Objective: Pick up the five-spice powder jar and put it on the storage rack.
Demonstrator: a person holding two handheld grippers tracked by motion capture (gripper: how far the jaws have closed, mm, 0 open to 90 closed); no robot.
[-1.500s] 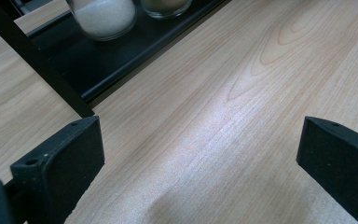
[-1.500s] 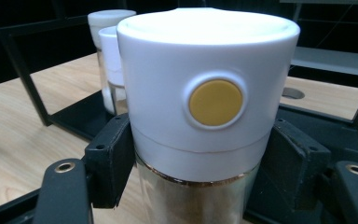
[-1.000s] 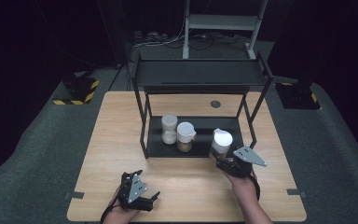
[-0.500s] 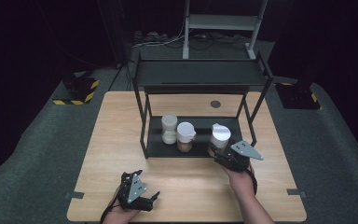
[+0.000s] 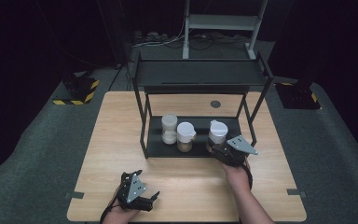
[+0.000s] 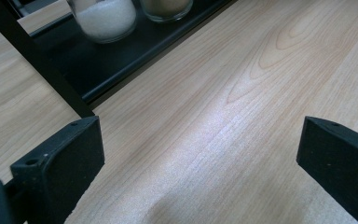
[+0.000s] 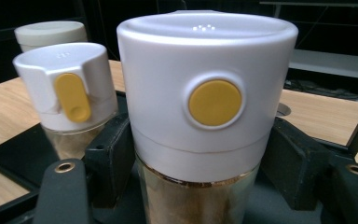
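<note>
Wooden table (image 5: pixel 121 135) bears black rack (image 5: pixel 196 77); three jars on its tray.

We've got loads of bare table (image 5: pixel 121 140) left and front of the rack (image 5: pixel 200 77). Inside it's tight: two jars (image 5: pixel 169 129) (image 5: pixel 186 136) crowd the left, posts (image 5: pixel 142 116) flank the shelf, top shelf blocks from above.

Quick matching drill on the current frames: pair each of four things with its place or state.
1. right gripper
2. left gripper
3. white-filled jar
4. middle shaker

a. jaws open over bare table
b. leftmost on the rack's lower shelf
c. between the other two jars
d. jaws shut on the white-capped shaker

Pairs: 1-d, 2-a, 3-b, 4-c
</note>
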